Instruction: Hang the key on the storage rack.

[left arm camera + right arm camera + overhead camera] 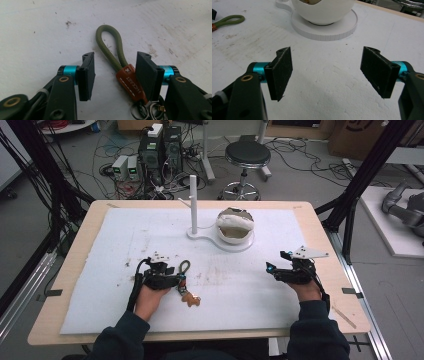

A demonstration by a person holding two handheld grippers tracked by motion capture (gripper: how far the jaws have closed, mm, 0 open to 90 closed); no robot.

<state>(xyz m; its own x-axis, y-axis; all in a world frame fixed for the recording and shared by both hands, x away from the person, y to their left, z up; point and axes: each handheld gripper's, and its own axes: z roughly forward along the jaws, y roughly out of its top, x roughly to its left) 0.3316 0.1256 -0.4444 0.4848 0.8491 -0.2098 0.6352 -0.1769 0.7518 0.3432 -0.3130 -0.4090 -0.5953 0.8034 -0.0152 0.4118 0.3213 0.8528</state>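
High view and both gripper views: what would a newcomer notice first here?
First, the olive cord keychain with its orange tab, lying on the white mat between the open jaws of the left gripper. Then the white bowl on a round white stand with an upright post, at the far middle of the mat. The right gripper sits open over bare mat.

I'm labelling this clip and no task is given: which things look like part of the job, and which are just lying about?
Likely in the job:
- keychain, between the open left gripper jaws
- white stand with peg and bowl
- right gripper, open, with nothing between its jaws

Lying about:
- stool
- computers and floor cables
- grey arm at right
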